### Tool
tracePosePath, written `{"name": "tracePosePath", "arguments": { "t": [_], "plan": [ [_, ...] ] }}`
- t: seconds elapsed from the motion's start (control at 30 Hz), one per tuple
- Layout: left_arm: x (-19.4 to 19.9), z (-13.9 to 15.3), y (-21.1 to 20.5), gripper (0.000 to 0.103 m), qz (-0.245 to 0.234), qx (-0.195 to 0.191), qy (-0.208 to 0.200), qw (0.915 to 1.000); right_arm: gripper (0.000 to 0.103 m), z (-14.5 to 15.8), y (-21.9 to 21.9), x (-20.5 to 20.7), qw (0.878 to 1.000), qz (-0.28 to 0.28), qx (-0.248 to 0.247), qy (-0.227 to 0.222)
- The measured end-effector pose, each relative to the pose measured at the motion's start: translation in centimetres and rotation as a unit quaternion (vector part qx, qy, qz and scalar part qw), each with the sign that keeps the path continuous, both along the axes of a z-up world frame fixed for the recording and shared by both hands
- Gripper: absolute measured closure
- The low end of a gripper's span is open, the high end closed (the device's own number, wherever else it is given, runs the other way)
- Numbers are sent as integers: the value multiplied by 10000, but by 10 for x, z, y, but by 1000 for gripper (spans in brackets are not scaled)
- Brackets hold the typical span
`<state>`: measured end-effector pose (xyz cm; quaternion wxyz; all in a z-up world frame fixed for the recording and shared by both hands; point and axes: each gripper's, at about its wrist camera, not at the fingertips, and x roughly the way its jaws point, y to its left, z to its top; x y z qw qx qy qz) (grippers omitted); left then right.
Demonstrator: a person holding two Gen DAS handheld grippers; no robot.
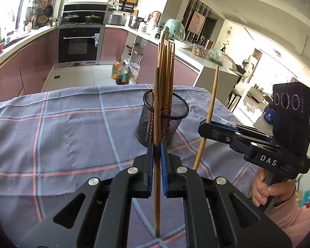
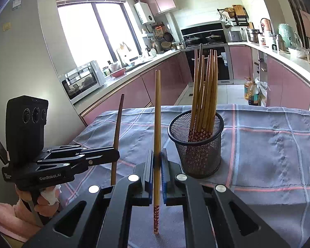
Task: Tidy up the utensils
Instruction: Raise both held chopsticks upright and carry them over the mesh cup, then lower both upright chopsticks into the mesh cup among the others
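I have one long brown wooden chopstick (image 1: pixel 157 124) pinched upright between the blue-padded fingers (image 1: pixel 149 165) of my left gripper (image 1: pixel 157 161), closed on it around mid-shaft, so the thin end hangs below and the thick end stands well above. My right gripper (image 2: pixel 157 165) is likewise closed on a second, lighter wooden chopstick (image 2: pixel 157 113), near vertical, with its red flower-patterned tip pointing down. I judge both are held upright like this so each can drop tip-first into the black wire-mesh cup (image 2: pixel 196 142), where a bundle of matching wooden chopsticks (image 2: pixel 204 86) already stands fanned out, patterned ends at the bottom. The cup sits on the tabletop, on the grey cloth with pink and pale-blue checks (image 2: pixel 268 144), just ahead of both grippers, between them and the far edge. Neither held stick is over the rim yet: both hang on the near side of the cup. Since the bundle leans across much of the opening, I should probably enter one stick at a time, aiming for the open near side of the rim so the grippers do not collide.
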<state>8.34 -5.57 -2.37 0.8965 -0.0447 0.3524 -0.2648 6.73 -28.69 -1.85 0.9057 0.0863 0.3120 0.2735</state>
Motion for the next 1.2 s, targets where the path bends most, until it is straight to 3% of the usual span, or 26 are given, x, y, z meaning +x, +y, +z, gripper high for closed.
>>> {"name": "tracePosePath", "arguments": {
  "t": [1.2],
  "plan": [
    [-2,20,6,96,49,-232,-324,9992,97,24,-4,-4,9994,-64,-62,-330]
  ]
}}
